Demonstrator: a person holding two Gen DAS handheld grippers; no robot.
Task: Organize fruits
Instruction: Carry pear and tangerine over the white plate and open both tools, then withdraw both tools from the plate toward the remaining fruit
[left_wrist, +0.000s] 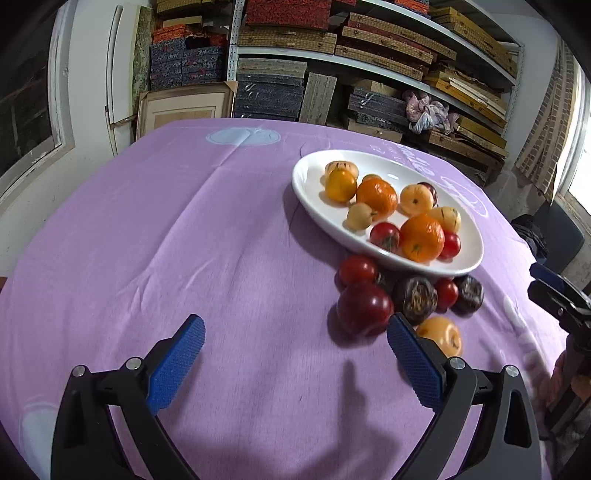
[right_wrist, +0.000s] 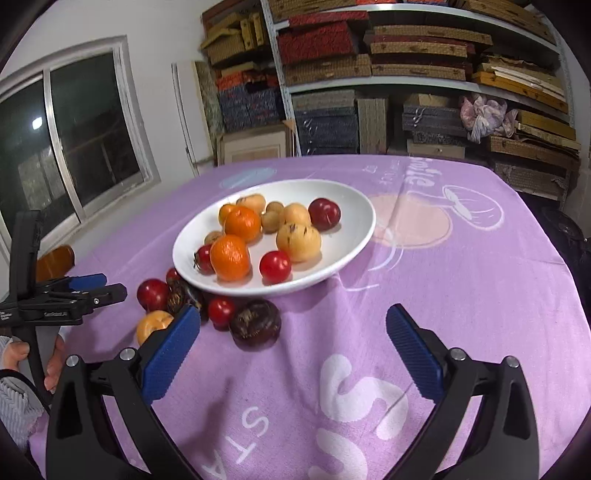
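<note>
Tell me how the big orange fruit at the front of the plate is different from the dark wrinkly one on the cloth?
The orange fruit is bright and lies in the white plate. The dark fruit is brownish purple, looks shrivelled, and sits on the purple cloth outside the plate. Both are round and free of either gripper.

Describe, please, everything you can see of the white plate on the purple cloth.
The white plate is a shallow, glossy oval dish, ceramic by its look, sitting upright on the purple cloth. It holds two oranges, several pale yellow fruits and a few small red ones. More red and dark fruits crowd against its near rim on the cloth. Neither tongs touch it.
</note>
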